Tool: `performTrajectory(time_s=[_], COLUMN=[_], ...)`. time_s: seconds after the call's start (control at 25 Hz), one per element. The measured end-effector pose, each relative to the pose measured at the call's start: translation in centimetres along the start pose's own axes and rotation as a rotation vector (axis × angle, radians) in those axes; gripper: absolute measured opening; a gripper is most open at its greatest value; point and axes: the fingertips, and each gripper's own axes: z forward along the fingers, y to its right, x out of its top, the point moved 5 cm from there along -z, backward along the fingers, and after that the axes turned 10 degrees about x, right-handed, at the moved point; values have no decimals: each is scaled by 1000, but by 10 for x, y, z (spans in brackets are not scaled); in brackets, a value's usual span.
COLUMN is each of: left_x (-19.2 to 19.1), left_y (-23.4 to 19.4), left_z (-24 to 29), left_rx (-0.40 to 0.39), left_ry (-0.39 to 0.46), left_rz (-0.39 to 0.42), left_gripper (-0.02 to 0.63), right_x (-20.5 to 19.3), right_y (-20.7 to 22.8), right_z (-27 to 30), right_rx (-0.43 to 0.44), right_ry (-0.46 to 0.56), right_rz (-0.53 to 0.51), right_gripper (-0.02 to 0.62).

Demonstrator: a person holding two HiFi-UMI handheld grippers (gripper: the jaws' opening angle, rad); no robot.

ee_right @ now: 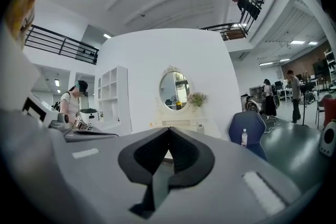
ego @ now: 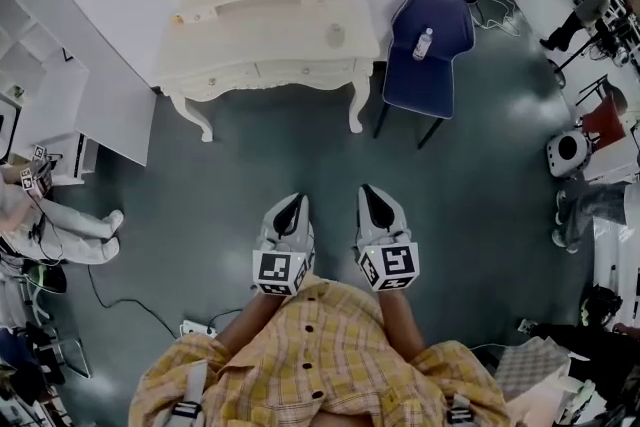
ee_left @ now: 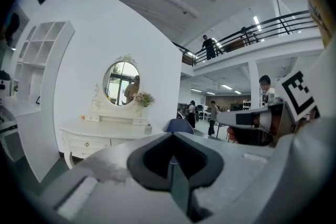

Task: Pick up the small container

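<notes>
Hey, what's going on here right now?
A person in a yellow plaid shirt stands holding a gripper in each hand. The left gripper and right gripper are both shut and empty, pointed toward a white dressing table some way ahead. The small container sits untouched on the tabletop, so nothing has been picked up yet.

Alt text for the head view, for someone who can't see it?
The left gripper and right gripper, both shut and empty, hover side by side over a grey floor. Ahead: a white dressing table bearing a small container, a blue chair with a bottle beside it.
</notes>
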Motion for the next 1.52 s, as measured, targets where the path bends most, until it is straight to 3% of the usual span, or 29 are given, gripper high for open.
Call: performTrajectory(time_s=[0.24, 0.44, 0.8, 1.12, 1.36, 1.52], left_x=[33, 63, 87, 94, 88, 84], left_y=[-37, -59, -105, -141, -146, -147], left_z=[84, 156, 257, 318, 335, 347], left_rx=[-11, -67, -126, -180, -197, -199], left_ry=[11, 19, 5, -7, -41, -55], left_rz=[12, 11, -2, -9, -37, -41], left_gripper=[0, 0, 0, 0, 0, 0], right_x=[26, 52, 73, 77, 76, 71], right_y=[38, 65, 103, 121, 137, 146], right_z=[74, 135, 235, 302, 309, 323], right_rx=[-28, -66, -100, -139, -181, -165], right_ry=[6, 18, 11, 0, -26, -47], right_rz=[-1, -3, -11, -8, 11, 15], right_gripper=[0, 0, 0, 2, 1, 1])
